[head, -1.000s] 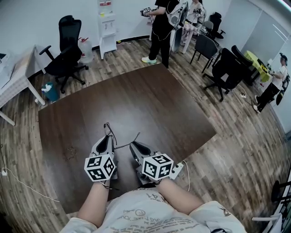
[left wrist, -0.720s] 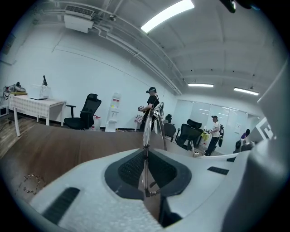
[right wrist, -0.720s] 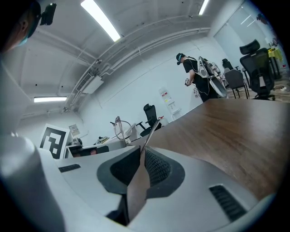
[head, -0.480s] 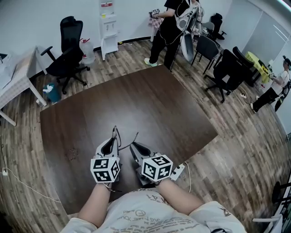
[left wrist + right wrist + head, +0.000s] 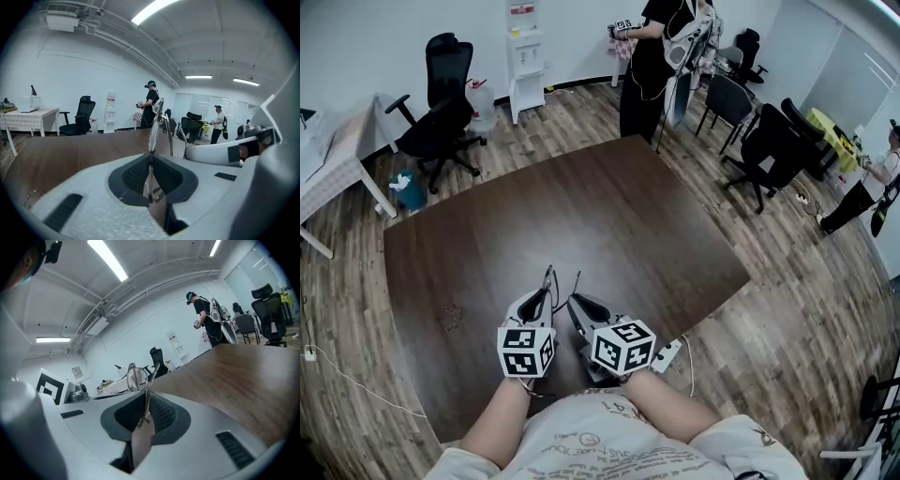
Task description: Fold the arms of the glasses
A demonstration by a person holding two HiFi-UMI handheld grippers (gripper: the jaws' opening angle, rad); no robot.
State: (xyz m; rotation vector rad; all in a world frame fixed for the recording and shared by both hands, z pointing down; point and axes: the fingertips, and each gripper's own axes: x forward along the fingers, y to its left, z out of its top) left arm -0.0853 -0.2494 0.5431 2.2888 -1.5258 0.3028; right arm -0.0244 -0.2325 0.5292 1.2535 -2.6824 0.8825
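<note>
The glasses (image 5: 549,278) hang in the air over the near edge of the table (image 5: 609,206), just in front of the person's chest, held at both ends by the two gripper tips. In the head view their thin wires rise from the tips and lean away from the person, two fine lines side by side, so the long parts point up and outward rather than lying flat. The left gripper (image 5: 544,293) has its jaws closed on the glasses (image 5: 153,129); in its own view the rim stands edge-on, running straight up out of the dark pads, with thin arms slanting down to the right toward the right gripper (image 5: 225,152). The right gripper (image 5: 574,303) has its jaws narrow and pinched on a thin arm of the glasses (image 5: 133,377); in its view the arm runs up from the pads and a rounded rim shows just to the left, toward the left gripper (image 5: 47,387). The table is a dark brown wood-grain top, bare apart from faint marks near its left side. Around it lies a plank floor (image 5: 787,309), with a black chair (image 5: 441,103) and a white water dispenser (image 5: 523,56) by the far wall, more black chairs at the right, and a person (image 5: 649,56) standing beyond the far edge. The glasses are slight, metal-rimmed, with clear lenses and very thin arms.
</note>
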